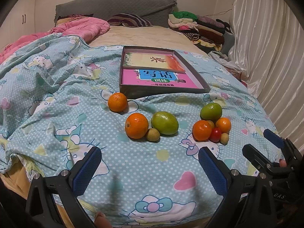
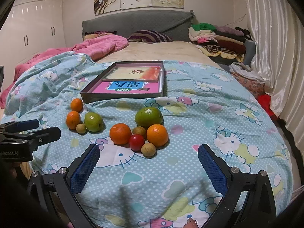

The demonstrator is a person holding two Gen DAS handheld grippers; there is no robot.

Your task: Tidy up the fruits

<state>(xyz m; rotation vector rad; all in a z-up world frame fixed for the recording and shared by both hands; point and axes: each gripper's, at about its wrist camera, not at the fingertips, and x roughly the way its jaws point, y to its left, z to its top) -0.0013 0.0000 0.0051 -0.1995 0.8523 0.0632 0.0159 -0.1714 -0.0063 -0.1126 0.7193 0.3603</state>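
Observation:
Fruits lie on a blue cartoon-print quilt [image 1: 133, 171]. A left group has two oranges [image 1: 117, 102] [image 1: 136, 126], a green fruit [image 1: 164, 123] and a small tan fruit [image 1: 153, 134]. A right cluster has a green fruit [image 2: 149, 117], two oranges [image 2: 120, 134] [image 2: 157, 135], a red cherry tomato [image 2: 137, 142] and two tan fruits [image 2: 148, 149]. A shallow grey box [image 1: 161, 91] with books lies behind them. My left gripper [image 1: 152, 171] is open and empty, short of the left group. My right gripper [image 2: 149, 171] is open and empty, short of the right cluster.
A pink duvet [image 2: 98, 47] lies at the back left and a pile of folded clothes [image 2: 218, 39] at the back right. White curtains [image 2: 275, 57] hang along the right edge of the bed. The other gripper shows at each view's side [image 1: 273, 148] [image 2: 30, 131].

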